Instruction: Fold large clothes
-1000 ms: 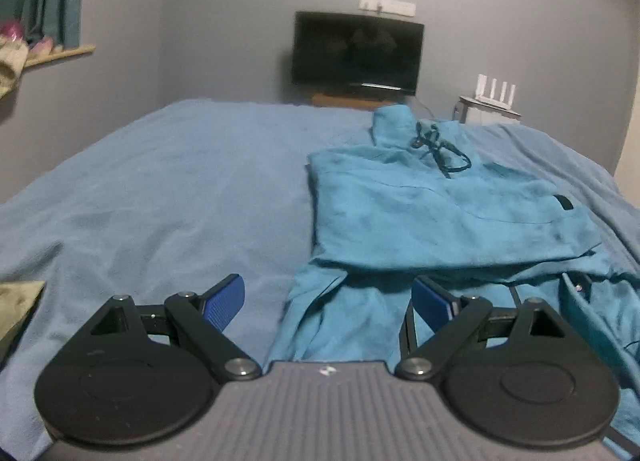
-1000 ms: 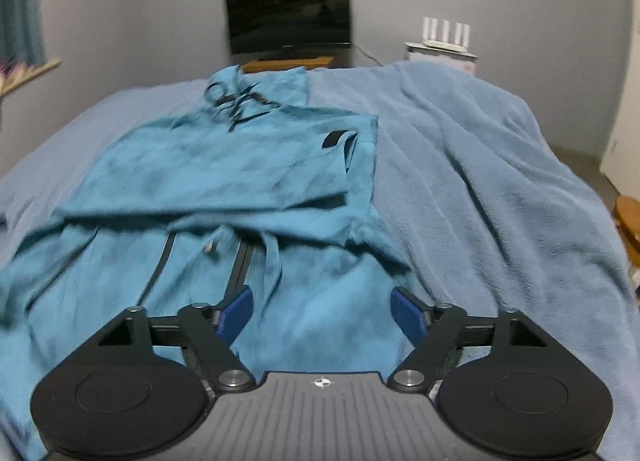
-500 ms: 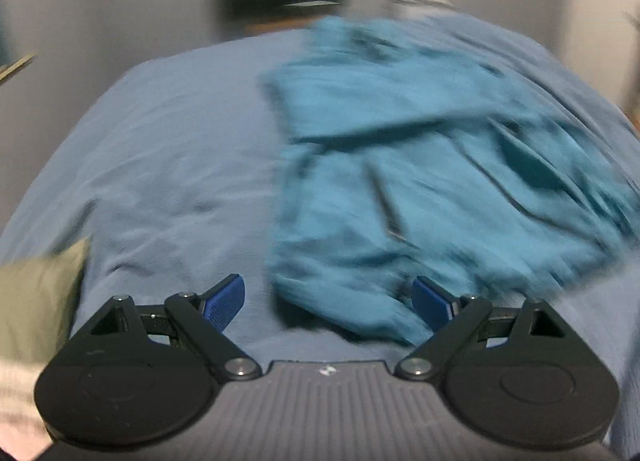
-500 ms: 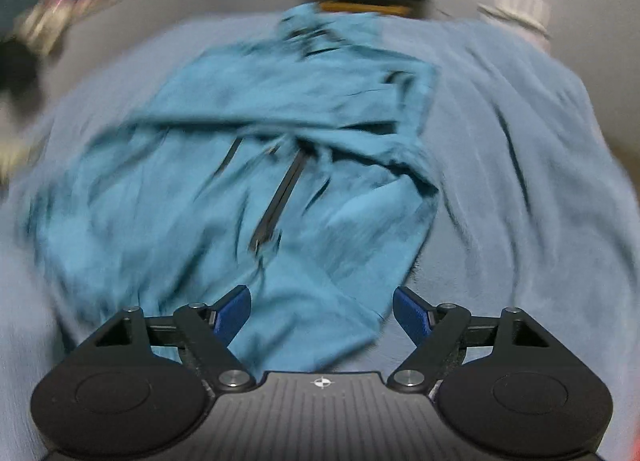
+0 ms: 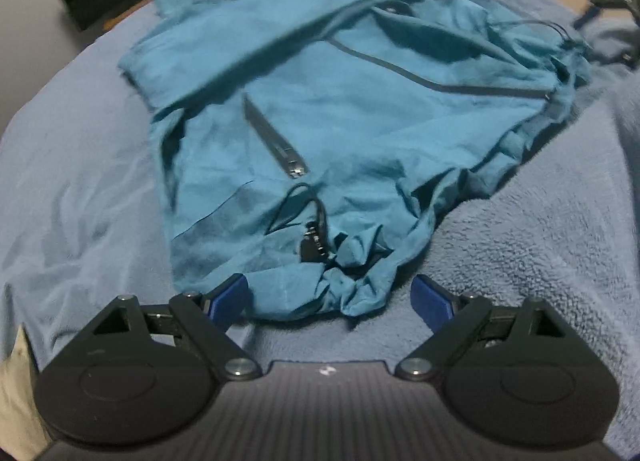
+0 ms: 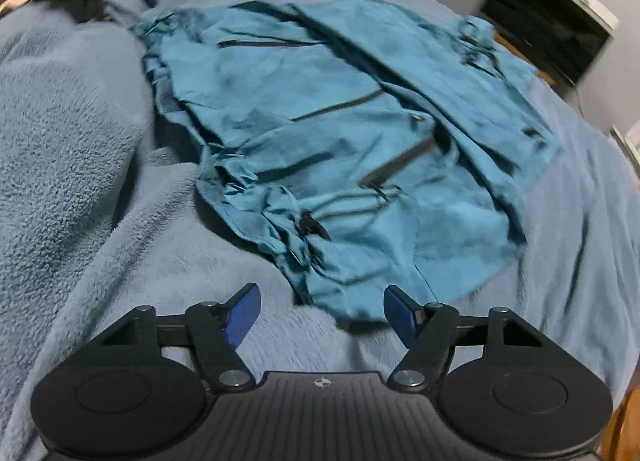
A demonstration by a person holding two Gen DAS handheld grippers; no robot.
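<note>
teal jacket (image 5: 340, 109) spread on the blue blanket (image 5: 520, 245), hem bunched between my left gripper (image 5: 332, 297) fingers; right gripper (image 6: 320, 309) faces the opposite side. both gape empty, left nearer.

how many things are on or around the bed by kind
jacket: 1
blanket: 1
screen: 1
left tool, right tool: 2, both open
total: 5
</note>
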